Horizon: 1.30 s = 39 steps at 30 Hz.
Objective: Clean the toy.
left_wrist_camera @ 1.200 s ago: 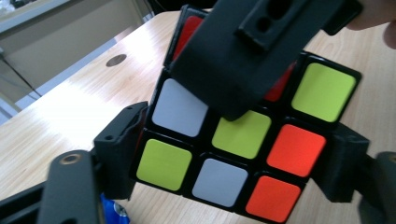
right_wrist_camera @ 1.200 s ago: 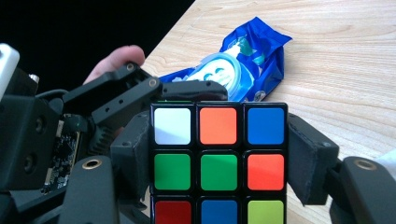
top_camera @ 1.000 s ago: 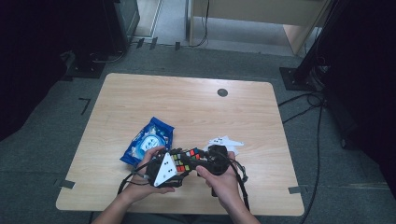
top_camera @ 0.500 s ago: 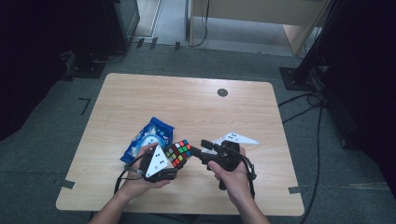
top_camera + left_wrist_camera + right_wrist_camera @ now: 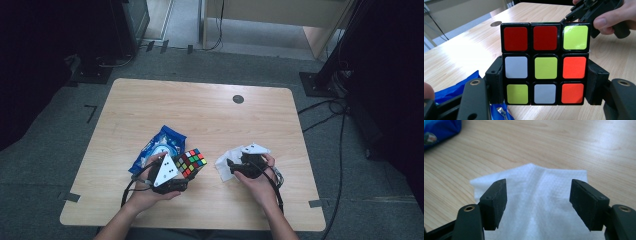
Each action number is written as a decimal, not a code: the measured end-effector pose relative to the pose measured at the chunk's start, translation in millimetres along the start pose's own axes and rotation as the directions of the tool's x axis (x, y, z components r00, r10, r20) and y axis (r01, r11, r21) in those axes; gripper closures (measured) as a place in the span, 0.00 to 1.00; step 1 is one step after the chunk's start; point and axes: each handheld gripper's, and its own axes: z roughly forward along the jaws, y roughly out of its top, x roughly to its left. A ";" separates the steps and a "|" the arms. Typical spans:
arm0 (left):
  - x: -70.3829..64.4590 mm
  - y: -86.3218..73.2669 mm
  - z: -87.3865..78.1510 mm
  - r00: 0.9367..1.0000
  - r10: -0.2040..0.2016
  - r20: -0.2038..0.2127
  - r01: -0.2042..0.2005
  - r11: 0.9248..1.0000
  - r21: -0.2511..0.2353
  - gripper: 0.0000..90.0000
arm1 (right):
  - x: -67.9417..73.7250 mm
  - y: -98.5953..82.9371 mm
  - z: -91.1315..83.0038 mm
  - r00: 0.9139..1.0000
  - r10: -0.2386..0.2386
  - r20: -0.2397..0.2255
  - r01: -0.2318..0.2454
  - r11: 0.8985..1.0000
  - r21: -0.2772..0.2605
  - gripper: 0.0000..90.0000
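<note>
Looking down from the high view, I have my left tool low and left of centre in the frame, closed on the puzzle cube, which it holds off the bench. In the left gripper view the two black jaws press flat against the cube's left and right sides, about a cube's width apart, with the cube face filling the middle of the frame: red, red, yellow-green across the top row, white, yellow-green, orange across the middle, yellow-green, white, orange along the bottom.

My right tool sits just right of centre in the high view, over the white tissue. In the right gripper view its jaws stand wide apart with nothing between them, and the tissue lies flat on the wood behind and below them, spreading across the lower middle of the frame. I cannot tell whether the jaws touch it.

Farther up and left of the cube in the high view lies a blue packet; its corner shows at the upper left of the right gripper view. A dark round disc sits near the bench's far edge.
</note>
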 end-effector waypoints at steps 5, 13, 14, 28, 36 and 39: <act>0.2 0.4 -0.4 1.000 -0.011 0.014 0.011 1.000 0.004 0.38 | -0.4 -5.4 8.1 0.999 -0.040 0.032 0.038 0.998 0.054 0.34; 5.3 1.3 -1.5 0.998 -0.058 0.034 0.058 0.998 0.005 0.38 | -1.7 -12.5 6.9 0.998 -0.010 0.055 0.010 1.000 -0.005 0.44; 5.8 1.4 -1.8 0.997 -0.063 0.037 0.063 0.998 0.003 0.38 | -1.8 -12.0 6.3 0.998 0.000 0.062 0.000 1.000 -0.005 0.51; 3.7 1.0 3.0 0.994 -0.083 0.070 0.083 0.997 0.010 0.38 | 39.8 31.2 -61.0 0.958 -0.033 -0.284 -0.059 0.949 -0.310 0.96; -10.8 4.0 6.4 0.993 -0.043 0.109 0.043 0.999 0.005 0.38 | 99.1 47.3 -83.1 0.858 -0.183 -0.479 -0.023 0.920 -0.392 0.96; -11.3 5.3 3.5 0.993 -0.041 0.113 0.043 0.999 -0.015 0.38 | 98.5 44.8 -74.9 0.887 -0.170 -0.430 -0.006 0.926 -0.379 0.96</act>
